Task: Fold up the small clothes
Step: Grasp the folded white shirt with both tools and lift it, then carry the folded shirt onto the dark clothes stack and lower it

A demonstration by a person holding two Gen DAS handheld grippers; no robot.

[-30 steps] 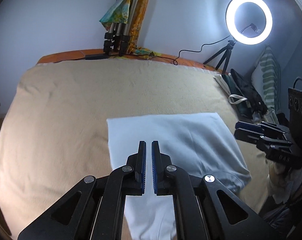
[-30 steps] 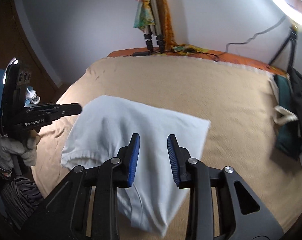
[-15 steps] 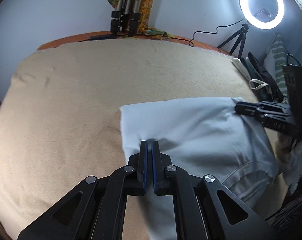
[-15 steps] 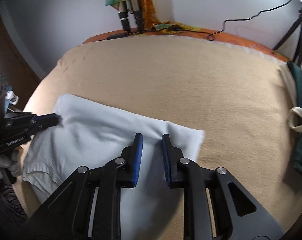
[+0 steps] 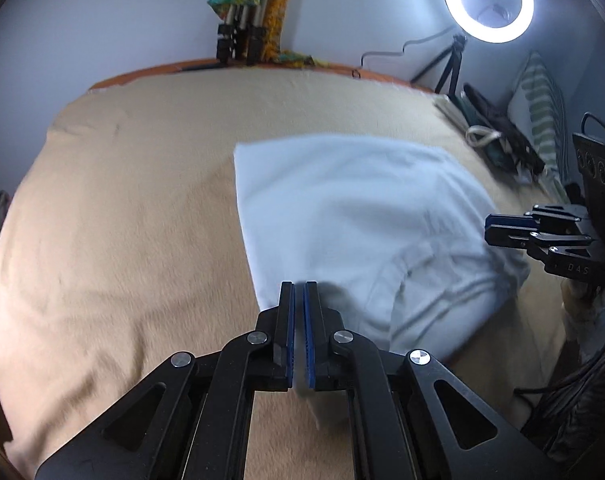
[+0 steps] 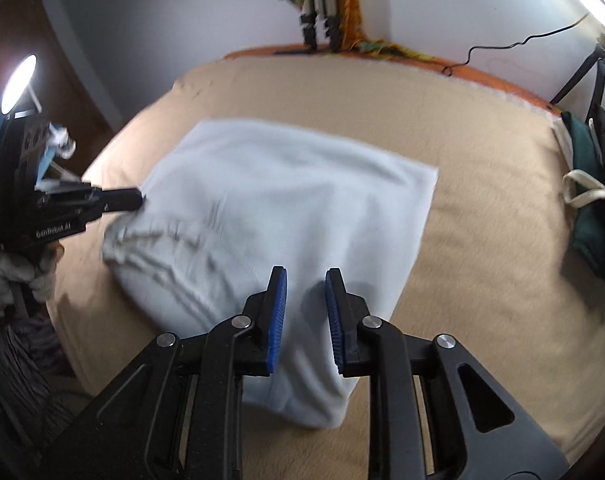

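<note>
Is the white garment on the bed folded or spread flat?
Folded: the white garment lies doubled on the bed, with stacked hem layers along one edge.

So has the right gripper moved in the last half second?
Yes. The right gripper has pulled back right, off the garment, toward the black box.

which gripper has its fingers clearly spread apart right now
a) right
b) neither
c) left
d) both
a: the right gripper shows a wide gap between its blue pads with the white garment visible through it, while the left gripper has its pads almost together, only a thin slit between them.
</note>
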